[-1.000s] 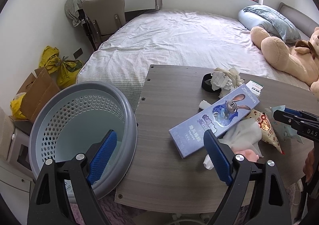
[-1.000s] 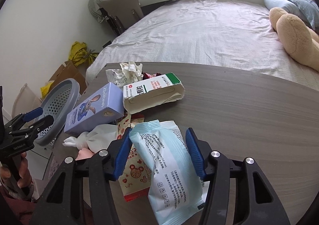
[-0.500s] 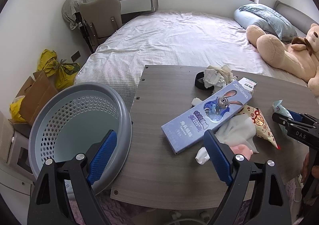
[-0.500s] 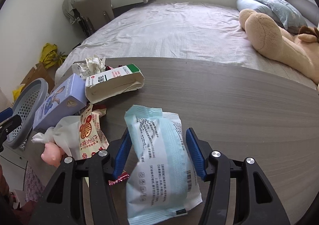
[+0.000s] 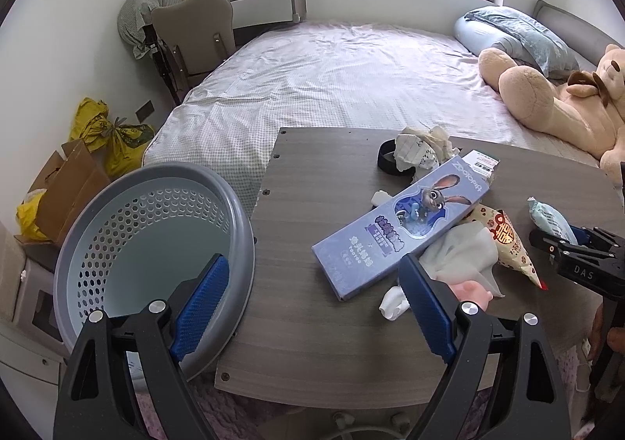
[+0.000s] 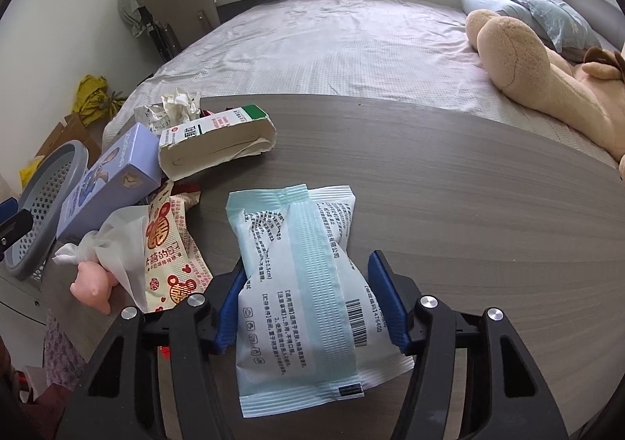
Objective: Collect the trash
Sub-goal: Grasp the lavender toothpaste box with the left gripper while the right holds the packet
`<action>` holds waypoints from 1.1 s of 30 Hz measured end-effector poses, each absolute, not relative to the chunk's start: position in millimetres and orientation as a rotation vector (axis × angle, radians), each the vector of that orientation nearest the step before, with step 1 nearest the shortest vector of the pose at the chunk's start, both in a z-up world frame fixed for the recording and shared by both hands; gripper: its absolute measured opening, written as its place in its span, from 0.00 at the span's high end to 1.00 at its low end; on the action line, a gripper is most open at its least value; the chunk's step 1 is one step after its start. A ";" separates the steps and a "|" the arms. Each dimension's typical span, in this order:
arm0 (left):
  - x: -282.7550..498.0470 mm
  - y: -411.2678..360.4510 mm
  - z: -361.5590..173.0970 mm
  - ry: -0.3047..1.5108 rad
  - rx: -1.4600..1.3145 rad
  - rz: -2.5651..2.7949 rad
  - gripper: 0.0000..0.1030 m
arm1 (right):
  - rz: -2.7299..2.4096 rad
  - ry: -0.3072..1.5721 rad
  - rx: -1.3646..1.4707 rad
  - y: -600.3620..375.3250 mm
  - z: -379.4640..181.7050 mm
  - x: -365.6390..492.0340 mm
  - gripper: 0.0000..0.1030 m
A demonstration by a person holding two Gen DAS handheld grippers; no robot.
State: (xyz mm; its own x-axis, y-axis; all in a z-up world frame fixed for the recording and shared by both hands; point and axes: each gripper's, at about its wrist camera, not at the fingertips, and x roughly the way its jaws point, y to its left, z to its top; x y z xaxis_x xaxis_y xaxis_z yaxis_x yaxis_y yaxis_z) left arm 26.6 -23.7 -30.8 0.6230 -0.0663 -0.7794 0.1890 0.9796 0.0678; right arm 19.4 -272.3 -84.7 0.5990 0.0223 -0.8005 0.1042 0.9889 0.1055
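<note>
Between our right gripper's point(image 6: 308, 303) closing blue ribbed pads lies a pale-blue crinkled plastic packet point(image 6: 300, 280) on the woodgrain table point(image 6: 468, 205), printed with Chinese text and a barcode. Leftward, a glossy lilac carton point(image 5: 402, 233) reads "Zootopia". Our left gripper point(image 5: 312, 303) gapes empty beside the perforated grey basket point(image 5: 156, 229).
</note>
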 end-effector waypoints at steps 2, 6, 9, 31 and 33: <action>29.1 -24.2 -32.0 0.888 0.153 -0.155 0.18 | -0.046 0.917 0.172 -273.2 -81.6 16.2 0.46; 34.3 -30.4 -35.1 0.887 0.194 -0.201 0.18 | -0.046 0.893 0.234 -273.7 -73.6 8.8 0.46; 37.6 -36.8 -35.8 0.879 0.241 -0.257 0.18 | -0.043 0.873 0.284 -275.3 -69.5 -1.0 0.46; 81.3 -63.7 -76.8 0.937 0.349 -0.489 0.18 | -0.008 0.850 0.413 -276.1 -63.3 -25.3 0.46; 82.2 -64.7 -78.4 0.939 0.338 -0.499 0.18 | -0.007 0.852 0.415 -277.0 -64.3 -25.4 0.46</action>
